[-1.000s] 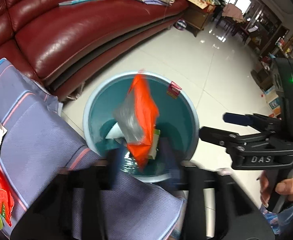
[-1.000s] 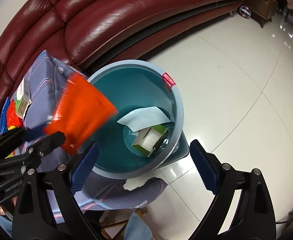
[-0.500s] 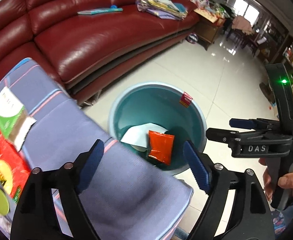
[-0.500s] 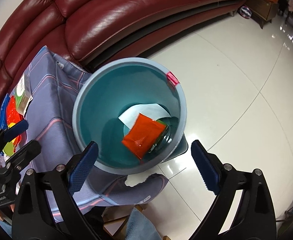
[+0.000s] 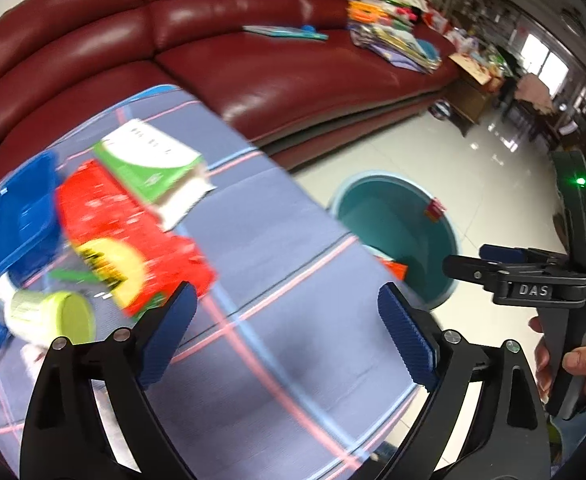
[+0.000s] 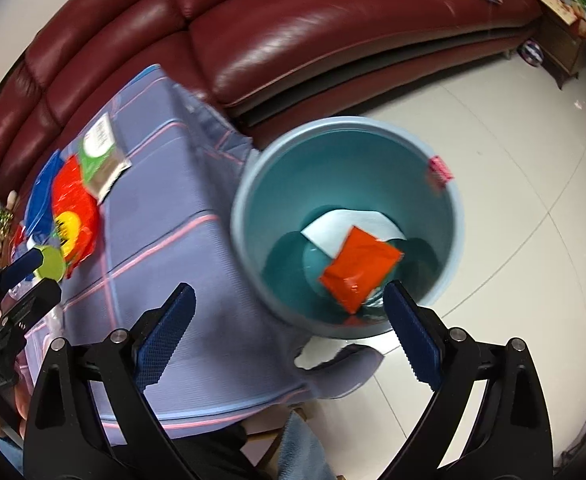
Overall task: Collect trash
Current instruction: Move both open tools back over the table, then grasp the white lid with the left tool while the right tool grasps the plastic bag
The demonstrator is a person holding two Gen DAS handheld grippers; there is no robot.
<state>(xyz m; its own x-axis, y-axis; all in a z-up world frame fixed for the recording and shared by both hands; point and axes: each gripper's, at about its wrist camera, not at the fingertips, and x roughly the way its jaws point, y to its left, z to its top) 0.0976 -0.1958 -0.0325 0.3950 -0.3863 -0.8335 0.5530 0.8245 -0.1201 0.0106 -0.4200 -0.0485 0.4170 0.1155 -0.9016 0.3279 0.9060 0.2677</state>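
Observation:
A teal bin (image 6: pixel 249 184) stands on the floor beside the cloth-covered table (image 5: pixel 277 264). An orange packet (image 6: pixel 359 268) lies in it on a white sheet (image 6: pixel 333 228); the left wrist view shows only the packet's corner (image 5: pixel 393 269). My left gripper (image 5: pixel 287 320) hovers over the cloth, its jaws opening with nothing between them. Left of it lie a red packet (image 5: pixel 125 232), a green-and-white packet (image 5: pixel 153 168) and a tipped green-lidded cup (image 5: pixel 49 316). My right gripper (image 6: pixel 289 320) is open and empty, above the table's edge and the bin.
A blue tray (image 5: pixel 21 216) sits at the table's far left. Behind the table and bin runs a dark red leather sofa (image 5: pixel 293 60) with papers stacked on it. White tiled floor (image 6: pixel 513 140) spreads to the right. A hand (image 5: pixel 573 360) holds the right gripper's handle.
The orange packet left my left gripper and dropped into the bin. The left gripper opened wide and swung left over the table. The right gripper shifted slightly toward the table.

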